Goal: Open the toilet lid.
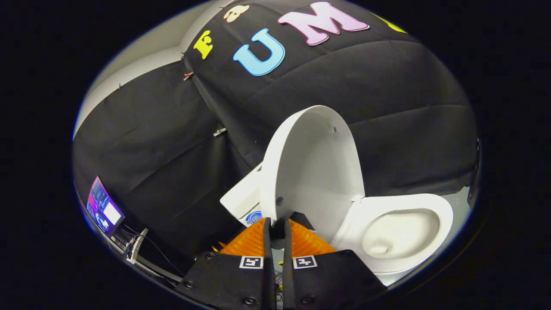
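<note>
Toilet lid [314,168] stands raised, almost upright, with its inner white face turned toward the camera. Its lower edge is just ahead of the fingertips of the gripper [276,221], and its top leans back toward the black cloth wall [387,86] behind. Beside the lid, the seat [439,211] lies flat on the toilet, and the bowl [398,234] under it is open to view. On the other side of the lid, a white tank [241,198] shows partly, with a small round sticker near its lower corner.

The two fingers of the gripper are very close together, with only a thin dark gap between them. I cannot tell if they pinch the lower edge of the lid or only stand near it, because the tips hide that place.

Far off to the side, low by the cloth wall, a small screen [103,206] glows, and some thin cables [146,245] run near it.
</note>
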Motion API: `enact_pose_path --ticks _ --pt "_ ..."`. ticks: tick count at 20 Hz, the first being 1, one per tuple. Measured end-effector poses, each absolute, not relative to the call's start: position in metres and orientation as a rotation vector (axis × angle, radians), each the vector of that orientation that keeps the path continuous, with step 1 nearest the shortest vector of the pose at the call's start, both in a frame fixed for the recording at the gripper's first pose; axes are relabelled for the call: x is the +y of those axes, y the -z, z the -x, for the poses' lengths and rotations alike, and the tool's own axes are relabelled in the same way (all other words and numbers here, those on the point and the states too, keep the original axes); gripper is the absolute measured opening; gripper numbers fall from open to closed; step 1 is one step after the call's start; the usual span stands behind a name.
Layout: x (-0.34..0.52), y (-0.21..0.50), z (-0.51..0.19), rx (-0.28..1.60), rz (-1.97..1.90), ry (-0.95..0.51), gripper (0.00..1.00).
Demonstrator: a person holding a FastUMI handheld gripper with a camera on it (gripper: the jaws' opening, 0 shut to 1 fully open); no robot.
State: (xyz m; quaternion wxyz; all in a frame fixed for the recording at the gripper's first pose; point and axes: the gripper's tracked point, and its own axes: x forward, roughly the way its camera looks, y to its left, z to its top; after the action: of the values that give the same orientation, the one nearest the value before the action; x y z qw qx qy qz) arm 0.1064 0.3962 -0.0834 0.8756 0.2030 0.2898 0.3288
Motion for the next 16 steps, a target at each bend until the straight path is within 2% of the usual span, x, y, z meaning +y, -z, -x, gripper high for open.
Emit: enact_pose_path --ticks 12,13,15,16 --pt "0.471 0.088 -0.104 0.59 -0.352 -0.723 0.1" --pt "0.478 0.097 -0.101 0.637 -0.345 -0.729 0.17" --pt "0.472 0.087 -0.103 0.614 -0.384 -0.715 0.31" --pt "0.475 0.089 -0.103 0.612 -0.393 -0.71 0.44"
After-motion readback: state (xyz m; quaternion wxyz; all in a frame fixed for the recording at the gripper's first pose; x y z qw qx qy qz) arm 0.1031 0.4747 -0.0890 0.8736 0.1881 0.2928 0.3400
